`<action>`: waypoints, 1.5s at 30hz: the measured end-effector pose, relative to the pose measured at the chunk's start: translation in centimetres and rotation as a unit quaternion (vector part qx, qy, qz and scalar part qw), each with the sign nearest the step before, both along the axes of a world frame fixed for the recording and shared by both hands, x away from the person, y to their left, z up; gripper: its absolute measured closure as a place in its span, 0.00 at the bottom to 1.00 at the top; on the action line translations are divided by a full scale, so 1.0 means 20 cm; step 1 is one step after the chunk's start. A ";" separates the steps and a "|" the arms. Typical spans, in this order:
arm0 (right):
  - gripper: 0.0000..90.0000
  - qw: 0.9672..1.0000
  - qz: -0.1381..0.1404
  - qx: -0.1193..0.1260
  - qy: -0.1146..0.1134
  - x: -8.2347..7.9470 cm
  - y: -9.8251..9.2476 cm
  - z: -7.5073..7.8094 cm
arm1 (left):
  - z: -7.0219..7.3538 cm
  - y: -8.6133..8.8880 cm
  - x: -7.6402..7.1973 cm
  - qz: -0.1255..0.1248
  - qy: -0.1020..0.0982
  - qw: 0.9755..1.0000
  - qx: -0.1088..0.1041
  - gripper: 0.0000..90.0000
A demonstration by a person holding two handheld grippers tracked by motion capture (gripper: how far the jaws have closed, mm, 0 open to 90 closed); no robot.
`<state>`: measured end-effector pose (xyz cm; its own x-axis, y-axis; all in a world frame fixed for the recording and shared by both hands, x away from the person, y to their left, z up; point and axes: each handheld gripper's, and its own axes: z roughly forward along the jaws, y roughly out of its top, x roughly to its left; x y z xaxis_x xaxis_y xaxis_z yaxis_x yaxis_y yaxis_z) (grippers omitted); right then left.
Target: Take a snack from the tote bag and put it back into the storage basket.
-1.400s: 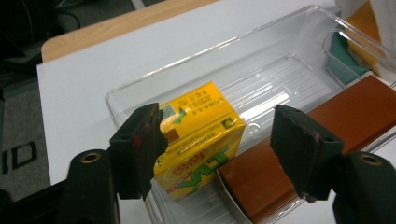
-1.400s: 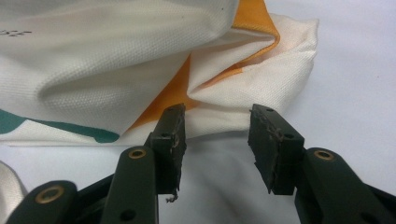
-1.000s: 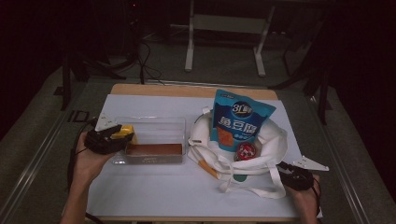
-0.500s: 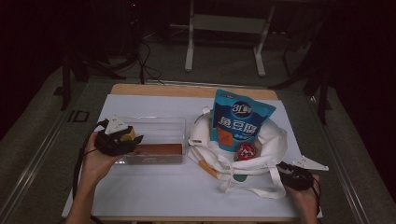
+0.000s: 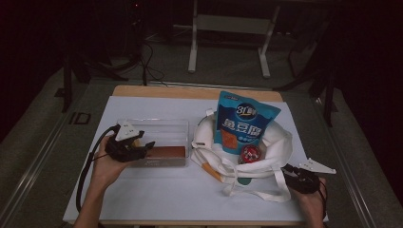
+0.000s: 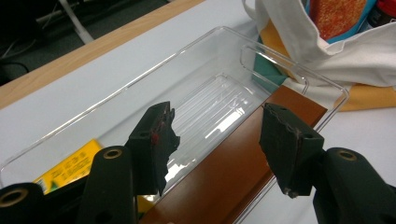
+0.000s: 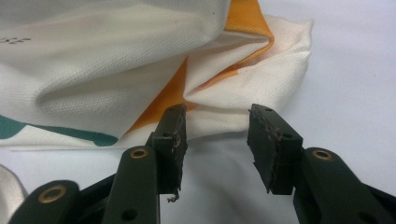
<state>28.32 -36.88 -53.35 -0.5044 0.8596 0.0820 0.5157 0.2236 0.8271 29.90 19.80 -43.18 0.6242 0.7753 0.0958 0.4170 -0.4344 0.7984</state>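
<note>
- Clear plastic box (image 5: 164,137) sits on the left half of the white-covered desk (image 5: 157,199) in the high view, holding a brown block (image 5: 166,151) along its near wall and a yellow packet (image 5: 138,139) at its left end. The left tongs (image 5: 145,148), held in the person's left hand (image 5: 108,166), hang over the box's left end. To the right lies a white tote bag (image 5: 273,147) with a blue snack pouch (image 5: 244,124) standing in it and a red round item (image 5: 250,153) beside the pouch. The right tongs (image 5: 291,172) rest at the bag's near right corner, just beside its strap (image 5: 259,192).
- Left gripper view: the left tongs (image 6: 217,140) stand parted above the clear plastic box (image 6: 140,84), one jaw over the box's ribbed floor, the other over the brown block (image 6: 233,172). Nothing is pinched between them; the jaws have just widened slightly. The yellow packet (image 6: 70,165) lies at the lower left, and the white tote bag (image 6: 336,51) lies beyond the box's far end.
- Right gripper view: the right tongs (image 7: 216,135) stand released, jaws apart, pointing at a creased corner of the white tote bag (image 7: 116,56) with orange and green print. The fabric lies just beyond the pads (image 7: 264,135), with no cloth between them; bare desk (image 7: 355,70) shows beside it.
</note>
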 end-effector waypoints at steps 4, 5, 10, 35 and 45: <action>0.67 1.000 -0.014 -0.004 -0.005 0.00 -0.01 0.01 | -0.01 -0.02 0.00 -0.015 0.000 1.000 -0.002 0.48; 0.68 1.000 -0.017 -0.005 -0.004 0.00 -0.01 0.01 | -0.02 -0.03 -0.01 -0.021 0.000 1.000 -0.006 0.48; 0.72 0.999 -0.031 -0.009 -0.009 -0.01 -0.03 0.04 | -0.06 -0.04 -0.01 -0.027 0.003 1.000 -0.005 0.48; 1.00 0.998 0.000 -0.022 -0.056 -0.12 -0.02 0.23 | -0.18 -0.13 -0.09 -0.073 0.002 0.997 -0.040 0.48; 1.00 0.996 0.037 -0.028 -0.072 -0.17 -0.01 0.32 | -0.19 -0.14 -0.10 -0.081 0.008 0.996 -0.046 0.48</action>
